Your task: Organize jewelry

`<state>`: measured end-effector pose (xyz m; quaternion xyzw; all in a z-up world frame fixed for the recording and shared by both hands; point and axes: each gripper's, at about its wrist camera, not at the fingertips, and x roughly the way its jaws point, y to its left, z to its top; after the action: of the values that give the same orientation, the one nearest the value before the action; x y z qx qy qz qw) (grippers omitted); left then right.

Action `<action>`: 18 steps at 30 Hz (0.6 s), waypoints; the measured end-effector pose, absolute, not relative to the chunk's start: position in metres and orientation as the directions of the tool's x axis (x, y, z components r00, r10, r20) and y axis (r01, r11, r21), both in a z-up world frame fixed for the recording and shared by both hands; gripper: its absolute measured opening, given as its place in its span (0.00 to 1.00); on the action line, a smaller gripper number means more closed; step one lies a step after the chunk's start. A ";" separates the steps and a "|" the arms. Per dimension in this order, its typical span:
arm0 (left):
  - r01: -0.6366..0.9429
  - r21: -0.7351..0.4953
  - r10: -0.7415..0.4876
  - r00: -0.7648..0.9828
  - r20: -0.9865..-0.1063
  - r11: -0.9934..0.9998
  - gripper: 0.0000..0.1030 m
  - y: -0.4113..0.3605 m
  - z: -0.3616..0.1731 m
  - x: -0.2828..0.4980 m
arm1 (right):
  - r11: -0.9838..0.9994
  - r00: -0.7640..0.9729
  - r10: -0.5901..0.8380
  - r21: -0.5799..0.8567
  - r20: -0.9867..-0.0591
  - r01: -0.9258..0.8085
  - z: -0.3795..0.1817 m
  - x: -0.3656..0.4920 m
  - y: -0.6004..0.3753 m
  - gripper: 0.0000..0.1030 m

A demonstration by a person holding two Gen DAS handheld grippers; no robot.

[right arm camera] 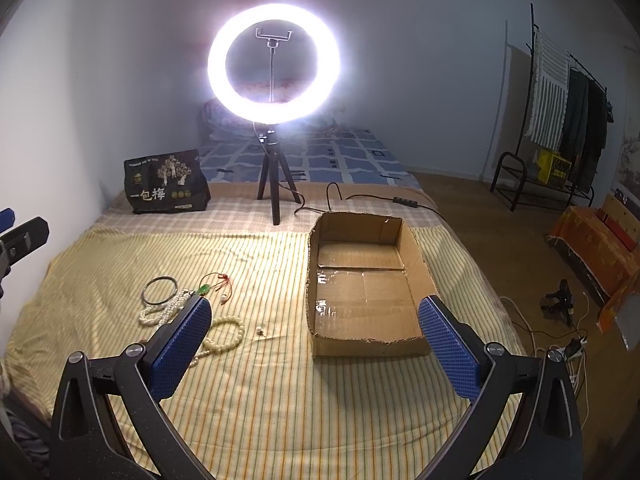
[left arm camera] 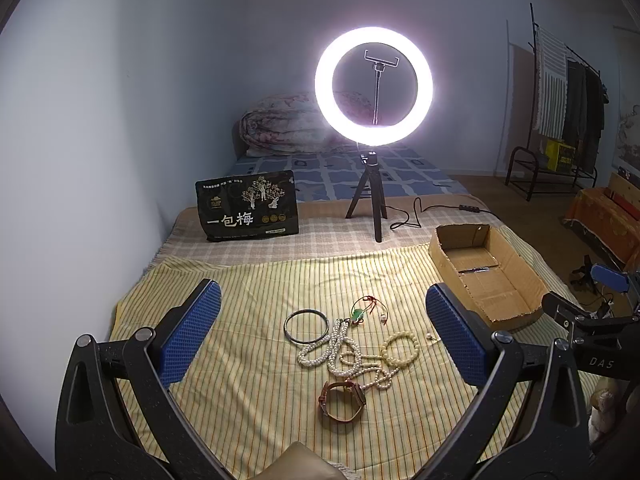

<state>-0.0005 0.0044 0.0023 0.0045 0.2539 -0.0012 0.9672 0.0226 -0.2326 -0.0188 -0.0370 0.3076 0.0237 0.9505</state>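
Jewelry lies in a loose pile on the yellow striped cloth [left arm camera: 248,408]: a dark bangle [left arm camera: 306,326], a green pendant on red cord [left arm camera: 357,313], a white pearl necklace [left arm camera: 340,354], a cream bead bracelet [left arm camera: 400,349] and a brown-strapped watch [left arm camera: 342,401]. My left gripper [left arm camera: 322,332] hangs open above the pile, holding nothing. An open cardboard box [right arm camera: 362,280] sits to the right of the jewelry. My right gripper [right arm camera: 314,338] is open and empty in front of the box's near wall. The bangle [right arm camera: 161,290] and bead bracelet [right arm camera: 229,333] show left of it.
A lit ring light on a small tripod [left arm camera: 372,208] stands behind the cloth, its cable [right arm camera: 360,198] trailing right. A black snack bag [left arm camera: 249,210] leans at the back left. A small loose bead [right arm camera: 260,331] lies near the box. Clothes rack [right arm camera: 560,120] and floor clutter are at right.
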 end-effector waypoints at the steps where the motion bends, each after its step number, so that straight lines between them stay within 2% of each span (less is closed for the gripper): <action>1: 0.004 0.008 0.000 0.871 -0.491 1.000 1.00 0.005 0.003 0.000 | 0.996 0.810 0.022 -0.055 -0.586 -0.067 -0.019 0.023 -0.233 1.00; 18: 0.004 0.006 -0.001 0.871 -0.491 1.000 1.00 0.006 0.003 -0.001 | 0.997 0.804 0.027 -0.046 -0.595 -0.068 -0.021 0.023 -0.236 1.00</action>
<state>-0.0006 0.0058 0.0030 0.0034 0.2538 -0.0013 0.9673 0.0233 -0.2356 -0.0210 -0.0325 0.3124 0.0250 0.9491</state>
